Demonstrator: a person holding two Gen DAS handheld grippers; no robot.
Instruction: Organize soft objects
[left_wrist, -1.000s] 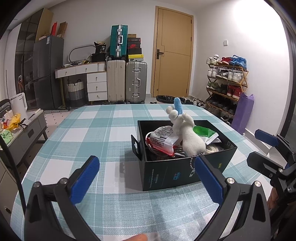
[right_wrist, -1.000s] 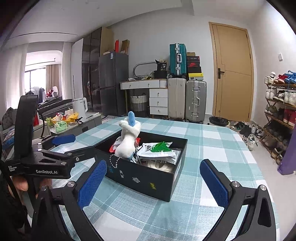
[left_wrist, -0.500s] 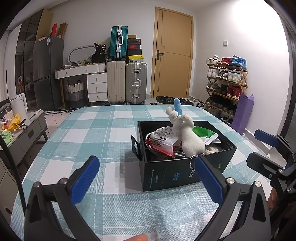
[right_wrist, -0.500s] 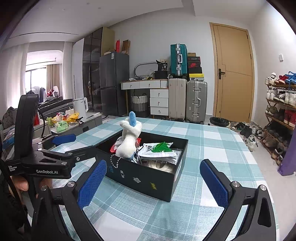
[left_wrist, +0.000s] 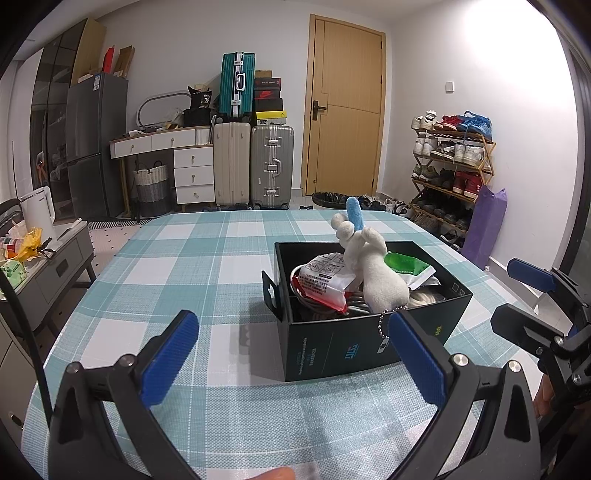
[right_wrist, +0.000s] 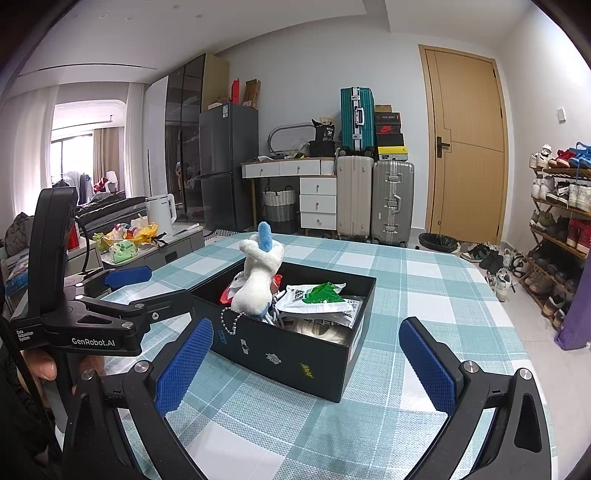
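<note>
The white plush toy (left_wrist: 376, 273) with its blue ear sat upright in the open black box (left_wrist: 343, 343) on the checked tablecloth (left_wrist: 192, 266), its bead chain (left_wrist: 382, 325) dangling over the near wall. Beside it in the box lay a red-and-white snack packet (left_wrist: 321, 282) and a green-and-white packet (left_wrist: 406, 267). The left gripper (left_wrist: 291, 354) hovered just short of the box, blue pads spread wide, nothing between them. The right gripper (right_wrist: 306, 360) waited at the box's other side, its pads equally wide apart and empty. Suitcases (left_wrist: 255, 166) stood against the far wall.
</note>
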